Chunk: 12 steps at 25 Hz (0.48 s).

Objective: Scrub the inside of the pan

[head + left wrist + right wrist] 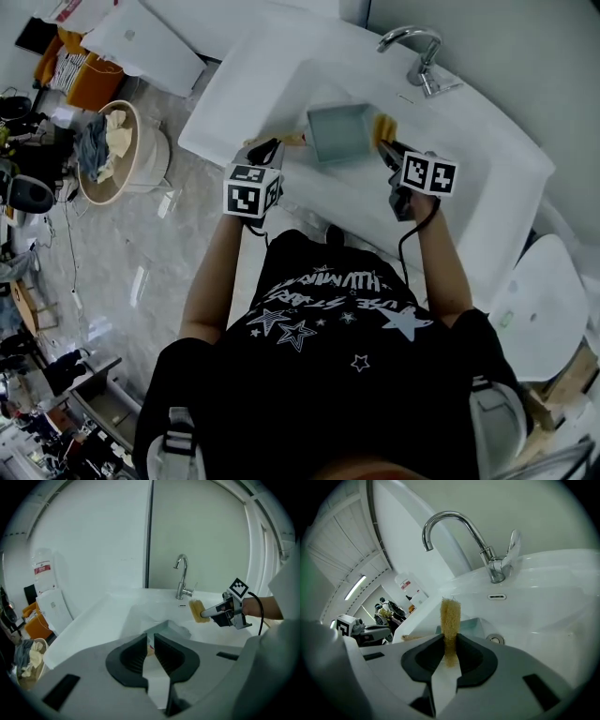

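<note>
A square grey pan (339,133) sits in the white sink basin (281,84), tilted toward me. Its pale wooden handle (292,141) points left. My left gripper (272,146) is shut on that handle; in the left gripper view the jaws (150,645) pinch the handle's end, with the pan (174,631) just beyond. At the pan's right edge my right gripper (386,150) is shut on a yellow scrub sponge (382,125). The sponge (450,618) stands upright between the right jaws, above the pan's rim (471,625). The left gripper view shows the sponge (196,610) off the pan.
A chrome faucet (417,52) stands at the sink's back right, and the drain (496,640) shows past the pan. On the floor to the left is a round basket of cloths (117,150). A white rounded lid (544,300) lies at the right.
</note>
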### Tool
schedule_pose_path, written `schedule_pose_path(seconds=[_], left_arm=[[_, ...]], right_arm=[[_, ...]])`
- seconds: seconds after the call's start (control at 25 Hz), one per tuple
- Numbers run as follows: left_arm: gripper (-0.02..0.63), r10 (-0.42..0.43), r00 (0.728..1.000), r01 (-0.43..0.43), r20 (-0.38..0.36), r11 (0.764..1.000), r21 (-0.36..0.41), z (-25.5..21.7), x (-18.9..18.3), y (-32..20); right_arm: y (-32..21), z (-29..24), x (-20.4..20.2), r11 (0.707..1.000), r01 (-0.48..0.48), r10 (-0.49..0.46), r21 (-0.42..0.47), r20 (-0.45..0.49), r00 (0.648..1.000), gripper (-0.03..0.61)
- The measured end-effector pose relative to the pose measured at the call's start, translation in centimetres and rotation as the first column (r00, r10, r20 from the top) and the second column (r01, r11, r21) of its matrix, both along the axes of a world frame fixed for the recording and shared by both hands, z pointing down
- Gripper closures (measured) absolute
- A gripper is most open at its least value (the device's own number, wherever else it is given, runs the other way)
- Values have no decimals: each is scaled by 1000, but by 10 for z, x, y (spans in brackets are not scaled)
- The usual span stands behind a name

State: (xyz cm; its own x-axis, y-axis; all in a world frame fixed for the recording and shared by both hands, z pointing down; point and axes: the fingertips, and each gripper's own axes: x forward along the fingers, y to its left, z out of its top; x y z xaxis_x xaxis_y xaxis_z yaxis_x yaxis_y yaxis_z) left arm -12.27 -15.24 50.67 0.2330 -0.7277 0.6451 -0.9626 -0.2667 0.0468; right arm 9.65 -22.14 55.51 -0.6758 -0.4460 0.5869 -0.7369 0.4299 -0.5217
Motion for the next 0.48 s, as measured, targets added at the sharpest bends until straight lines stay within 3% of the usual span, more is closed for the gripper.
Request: schedule_pose_path(seconds=[0.08, 0.16, 0.28, 0.48], left_arm=[[497, 62, 997, -60, 39, 997, -53, 10, 5, 1], [446, 124, 985, -114, 121, 990, -85, 22, 7, 0], [433, 196, 948, -172, 250, 979, -112, 36, 6, -5], [431, 331, 874, -265, 355, 938, -222, 60, 2, -7]], right_arm=[[2, 4, -2, 1000, 2, -2, -15, 5, 1000, 502], [4, 7, -5, 1000, 11, -11, -26, 0, 1000, 502], [4, 13, -8, 999, 10, -10, -37, -8, 1000, 502], [1, 18, -14, 999, -24, 23, -43, -23, 999, 502]])
